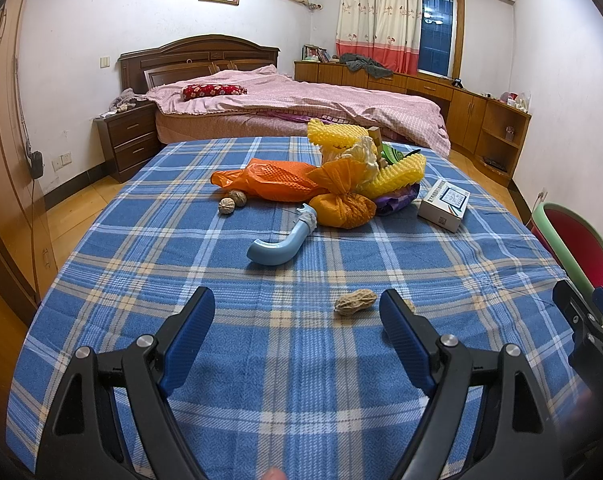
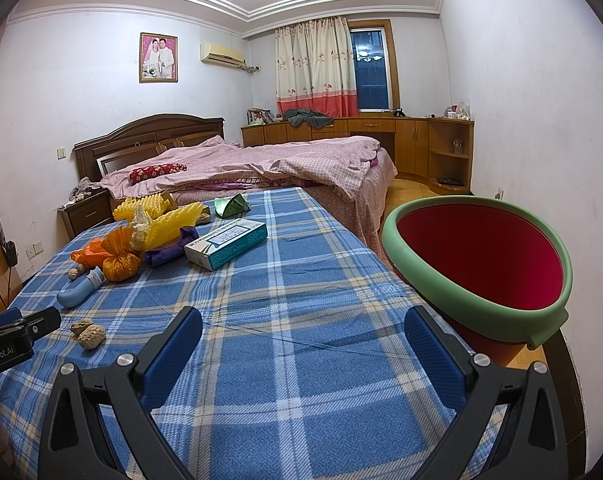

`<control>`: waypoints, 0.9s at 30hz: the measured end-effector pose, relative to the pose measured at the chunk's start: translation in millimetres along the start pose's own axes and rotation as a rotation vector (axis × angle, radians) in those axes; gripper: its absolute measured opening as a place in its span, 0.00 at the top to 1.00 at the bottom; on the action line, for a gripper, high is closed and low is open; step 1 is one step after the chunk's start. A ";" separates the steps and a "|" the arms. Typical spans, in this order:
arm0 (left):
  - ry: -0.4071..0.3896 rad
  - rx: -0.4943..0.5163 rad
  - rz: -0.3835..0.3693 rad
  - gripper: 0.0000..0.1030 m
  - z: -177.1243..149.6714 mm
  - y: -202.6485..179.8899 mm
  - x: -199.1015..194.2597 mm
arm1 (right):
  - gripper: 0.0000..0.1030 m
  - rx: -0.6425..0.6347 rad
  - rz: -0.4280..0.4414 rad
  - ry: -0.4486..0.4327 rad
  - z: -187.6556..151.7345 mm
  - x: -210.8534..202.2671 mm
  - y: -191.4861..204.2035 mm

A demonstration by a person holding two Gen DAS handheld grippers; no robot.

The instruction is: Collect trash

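Both my wrist views look low along the blue plaid counter (image 1: 261, 360) toward the bed (image 2: 261, 160), sharing it.

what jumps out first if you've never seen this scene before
The bright heap of trash at the far middle of the blue plaid tablecloth draws the eye first: yellow foam netting, an orange plastic bag and a tied orange bundle. Next is the green-rimmed red bin off the table's right edge. Both the left gripper and the right gripper hover open and empty, with a peanut just ahead of the left one.
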State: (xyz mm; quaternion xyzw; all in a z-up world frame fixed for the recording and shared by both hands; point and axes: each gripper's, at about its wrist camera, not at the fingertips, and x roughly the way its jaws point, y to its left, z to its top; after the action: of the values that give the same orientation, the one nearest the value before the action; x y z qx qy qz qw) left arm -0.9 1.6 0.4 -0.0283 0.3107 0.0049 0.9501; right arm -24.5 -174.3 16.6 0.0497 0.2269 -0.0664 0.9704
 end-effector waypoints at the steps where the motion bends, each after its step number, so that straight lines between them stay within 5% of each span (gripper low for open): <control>1: 0.000 0.000 0.000 0.17 0.0 0.0 0.0 | 0.00 0.000 0.000 0.000 0.0 0.0 0.0; 19: 0.007 -0.004 -0.003 0.17 1.1 -5.4 1.2 | 0.00 0.001 0.002 0.004 0.4 -0.6 -0.5; 27: 0.022 -0.005 -0.008 0.17 19.3 4.9 3.7 | 0.00 0.020 0.052 0.111 8.1 15.2 2.0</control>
State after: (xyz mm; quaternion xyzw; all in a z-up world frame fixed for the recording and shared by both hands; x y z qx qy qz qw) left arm 13.4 7.5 13.5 -0.0319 0.3211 0.0015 0.9465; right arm -7.3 -175.0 17.1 0.0691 0.2783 -0.0405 0.9571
